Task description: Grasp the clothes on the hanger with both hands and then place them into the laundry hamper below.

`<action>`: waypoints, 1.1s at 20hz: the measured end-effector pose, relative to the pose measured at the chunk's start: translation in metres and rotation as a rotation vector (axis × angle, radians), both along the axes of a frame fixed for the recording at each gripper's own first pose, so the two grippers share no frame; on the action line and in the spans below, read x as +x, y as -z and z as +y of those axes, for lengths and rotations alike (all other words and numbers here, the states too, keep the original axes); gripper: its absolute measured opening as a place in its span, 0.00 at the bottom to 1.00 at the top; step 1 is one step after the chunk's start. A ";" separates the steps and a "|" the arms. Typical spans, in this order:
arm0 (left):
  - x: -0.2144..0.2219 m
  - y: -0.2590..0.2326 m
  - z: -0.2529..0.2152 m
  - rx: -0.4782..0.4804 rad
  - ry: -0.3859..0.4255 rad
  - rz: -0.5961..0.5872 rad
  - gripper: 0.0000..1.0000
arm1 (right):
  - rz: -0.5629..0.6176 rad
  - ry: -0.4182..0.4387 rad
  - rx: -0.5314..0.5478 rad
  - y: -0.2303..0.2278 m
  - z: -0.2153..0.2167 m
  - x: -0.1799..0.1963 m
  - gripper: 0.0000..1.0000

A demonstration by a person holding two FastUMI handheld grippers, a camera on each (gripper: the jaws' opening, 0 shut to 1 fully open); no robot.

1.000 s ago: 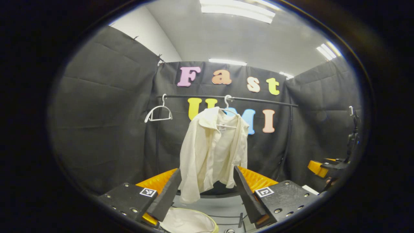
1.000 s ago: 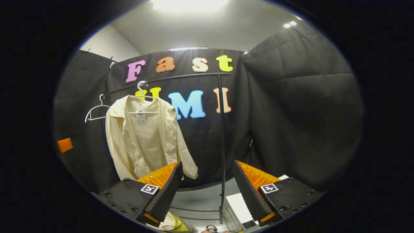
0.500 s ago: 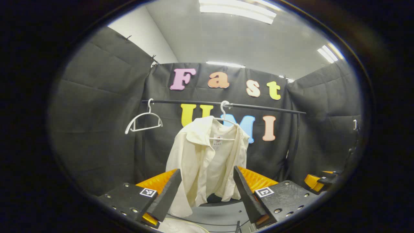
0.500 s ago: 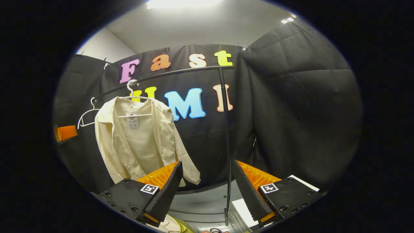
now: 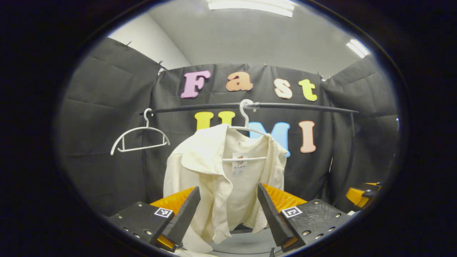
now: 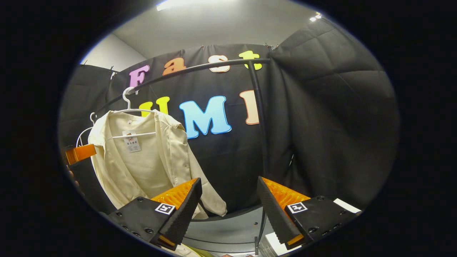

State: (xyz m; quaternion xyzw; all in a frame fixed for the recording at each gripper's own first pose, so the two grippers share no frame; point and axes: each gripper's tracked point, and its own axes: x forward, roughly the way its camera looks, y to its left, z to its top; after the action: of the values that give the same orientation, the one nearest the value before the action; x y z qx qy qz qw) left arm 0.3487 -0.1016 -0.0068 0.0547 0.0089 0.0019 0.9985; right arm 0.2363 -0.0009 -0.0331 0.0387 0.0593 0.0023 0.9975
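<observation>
A: Left gripper view puts the cream shirt on its white hanger at mid-rail, dead ahead between the left tongs, spread wide with nothing in them

B: And the right tongs?

A: Also gaping, aimed past the shirt's right edge. I'd swing them left onto that shoulder, send the left tongs to the other, and pinch fabric only, clear of the hanger. The hamper isn't clearly visible below

A small tag is hanging inside the shirt collar, its print too small to read; nothing else is legible.
</observation>
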 end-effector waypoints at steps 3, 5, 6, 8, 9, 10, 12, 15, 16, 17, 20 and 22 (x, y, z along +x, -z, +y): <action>0.038 0.017 0.001 -0.009 -0.058 0.037 0.92 | 0.015 -0.040 -0.020 0.008 0.005 0.026 0.98; 0.056 0.024 0.002 -0.038 -0.074 0.049 0.92 | 0.033 -0.069 -0.028 0.015 0.009 0.043 0.98; 0.065 0.027 0.004 -0.051 -0.087 0.048 0.92 | 0.039 -0.081 -0.028 0.017 0.010 0.051 0.98; 0.081 0.031 0.013 -0.073 -0.127 0.047 0.92 | 0.049 -0.105 -0.029 0.022 0.012 0.066 0.98; 0.089 0.032 0.014 -0.088 -0.138 0.047 0.92 | 0.052 -0.119 -0.033 0.024 0.013 0.073 0.98; 0.096 0.032 0.018 -0.095 -0.157 0.039 0.92 | 0.053 -0.135 -0.039 0.027 0.016 0.079 0.98; 0.105 0.032 0.029 -0.094 -0.214 0.022 0.94 | 0.060 -0.170 -0.053 0.033 0.022 0.091 0.93; 0.118 0.031 0.039 -0.083 -0.267 0.008 0.91 | 0.066 -0.220 -0.061 0.040 0.032 0.103 0.98; 0.122 0.030 0.040 -0.078 -0.279 0.003 0.91 | 0.063 -0.234 -0.063 0.041 0.035 0.108 0.98; 0.127 0.028 0.040 -0.078 -0.286 -0.004 0.92 | 0.060 -0.246 -0.067 0.042 0.037 0.111 0.98; 0.132 0.026 0.047 -0.114 -0.326 -0.009 0.58 | 0.059 -0.269 -0.072 0.043 0.039 0.113 0.98; 0.133 0.024 0.053 -0.099 -0.351 -0.014 0.60 | 0.065 -0.280 -0.066 0.045 0.044 0.115 0.98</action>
State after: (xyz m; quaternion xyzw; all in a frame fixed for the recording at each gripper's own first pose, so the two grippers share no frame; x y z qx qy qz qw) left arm 0.4818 -0.0486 -0.0311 0.0029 0.0113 0.1762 0.9843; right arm 0.3513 0.0427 -0.0776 -0.0028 0.0963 0.1382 0.9857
